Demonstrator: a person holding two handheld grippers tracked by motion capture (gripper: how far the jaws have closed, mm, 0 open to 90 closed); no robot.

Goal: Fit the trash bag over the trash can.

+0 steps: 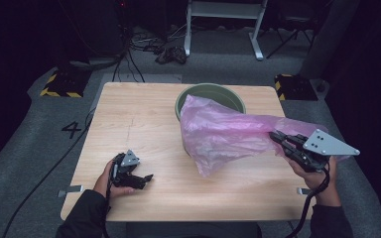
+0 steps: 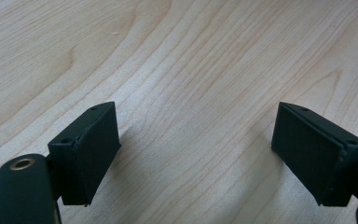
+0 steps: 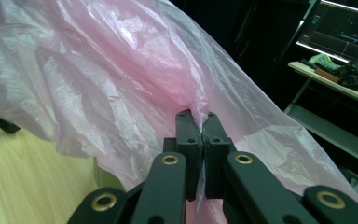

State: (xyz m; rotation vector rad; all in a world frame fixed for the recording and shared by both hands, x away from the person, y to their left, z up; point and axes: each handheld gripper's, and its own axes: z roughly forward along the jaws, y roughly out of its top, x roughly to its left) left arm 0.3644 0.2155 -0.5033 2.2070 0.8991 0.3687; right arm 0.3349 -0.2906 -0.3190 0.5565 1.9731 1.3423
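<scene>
A thin pink plastic bag [image 1: 223, 131] is held off the wooden table [image 1: 144, 124] by the right gripper [image 1: 277, 137], whose jaws are clenched on a pinched fold of the film near the bag's right-hand edge; in the right gripper view the two black pads [image 3: 189, 135] are seen pressed together with the pink film [image 3: 121, 79] gathered between them. The bag is spread from that pinch across to the olive-green round bin [image 1: 211, 94] at the far middle of the table, its upper edge draped over the bin's near rim and its lower corner hanging close to the tabletop — whether it touches the wood cannot be told. The left gripper [image 1: 144, 179] is rested on the near left of the table, well apart from the bag; its jaws are released, standing wide with only bare wood grain [image 2: 191, 70] between them. The bag is judged to be very light, limp and slippery; no shape of its own will be kept, and it is likely to billow, cling and slide out of a shallow pinch. A hold is best taken at the open rim — a bunched fold rather than a single layer — with the second grip placed on the opposite side of the mouth so that it can be spread over the bin.
</scene>
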